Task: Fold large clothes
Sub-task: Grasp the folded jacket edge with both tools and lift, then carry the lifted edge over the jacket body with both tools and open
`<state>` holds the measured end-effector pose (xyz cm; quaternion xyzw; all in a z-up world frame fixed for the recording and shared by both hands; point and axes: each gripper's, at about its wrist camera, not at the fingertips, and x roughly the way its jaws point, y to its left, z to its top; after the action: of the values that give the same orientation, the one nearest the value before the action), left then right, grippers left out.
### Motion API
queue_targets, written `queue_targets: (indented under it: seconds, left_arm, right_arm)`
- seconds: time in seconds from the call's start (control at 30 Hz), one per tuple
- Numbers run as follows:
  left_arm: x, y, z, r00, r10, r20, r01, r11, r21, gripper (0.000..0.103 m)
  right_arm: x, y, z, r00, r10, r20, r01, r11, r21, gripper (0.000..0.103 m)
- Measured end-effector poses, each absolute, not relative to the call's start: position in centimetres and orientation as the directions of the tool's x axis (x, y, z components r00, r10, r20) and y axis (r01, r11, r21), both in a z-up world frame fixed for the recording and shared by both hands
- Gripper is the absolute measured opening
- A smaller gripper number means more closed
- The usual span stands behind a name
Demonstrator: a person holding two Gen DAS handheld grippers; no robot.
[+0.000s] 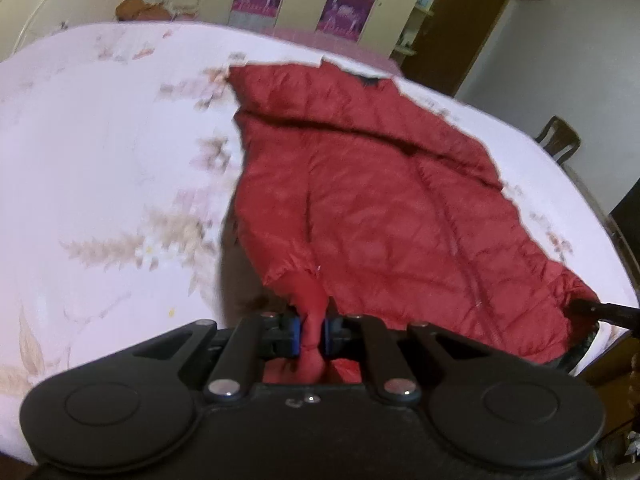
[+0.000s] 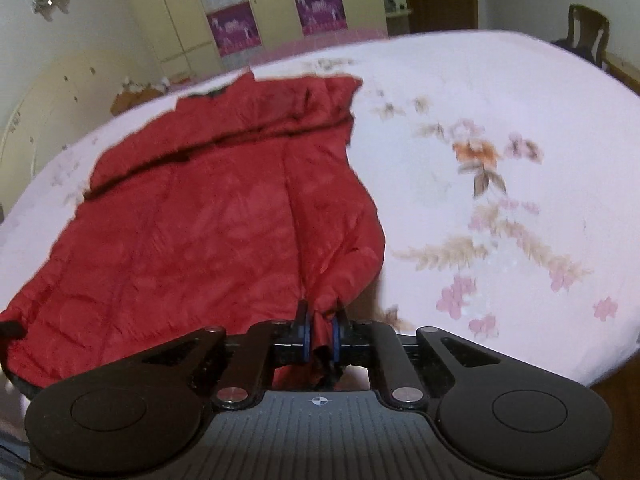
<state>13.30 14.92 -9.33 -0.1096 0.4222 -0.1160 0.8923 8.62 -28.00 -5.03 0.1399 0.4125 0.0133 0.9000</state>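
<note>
A large red quilted jacket [image 1: 380,200] lies spread on a bed with a pale pink floral sheet [image 1: 100,168]. My left gripper [image 1: 313,326] is shut on a bunched near-left corner of the jacket, which is lifted off the sheet. In the right wrist view the same jacket [image 2: 200,220] stretches away to the left. My right gripper [image 2: 320,330] is shut on the jacket's near-right corner. A dark collar edge shows at the far end [image 2: 208,94]. The right gripper's tip shows at the far right of the left wrist view [image 1: 600,310].
The bed sheet [image 2: 500,160] extends wide to the right. A cream wardrobe with purple panels [image 2: 236,28] stands behind the bed. A wooden chair [image 2: 588,34] stands at the far right. The bed's headboard [image 1: 48,4] is at the far left.
</note>
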Motion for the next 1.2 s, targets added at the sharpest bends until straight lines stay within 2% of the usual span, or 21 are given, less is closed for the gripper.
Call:
queue_targets:
  seconds: [0.27,0.53,0.93,1.2]
  left_arm:
    - [14.6,14.2,-6.0,0.676,-0.338,-0.655,0.177,0.937,-0.300,0.009]
    - [19.1,13.7,-3.4,0.728,-0.333,-0.599,0.184,0.937,-0.298,0.009]
    - [30.8,12.6,-1.7,0.774,-0.255,-0.580,0.124,0.959,-0.255,0.009]
    - [38.7,11.3,-1.8,0.792,-0.186,-0.582,0.066,0.973,-0.221,0.009]
  right_arm:
    - [10.0,-27.4,-2.1,0.726,0.115,-0.678,0.075,0.967,0.244,0.009]
    - [14.2,-28.3,0.8,0.782,0.096,-0.615,0.079,0.965,0.251,0.009]
    - [26.8,-30.0,1.7,0.836,0.088,-0.541,0.088,0.953,0.291,0.009]
    - [35.6,-31.0,1.3,0.843,0.073,-0.533,0.105,0.950,0.295,0.009]
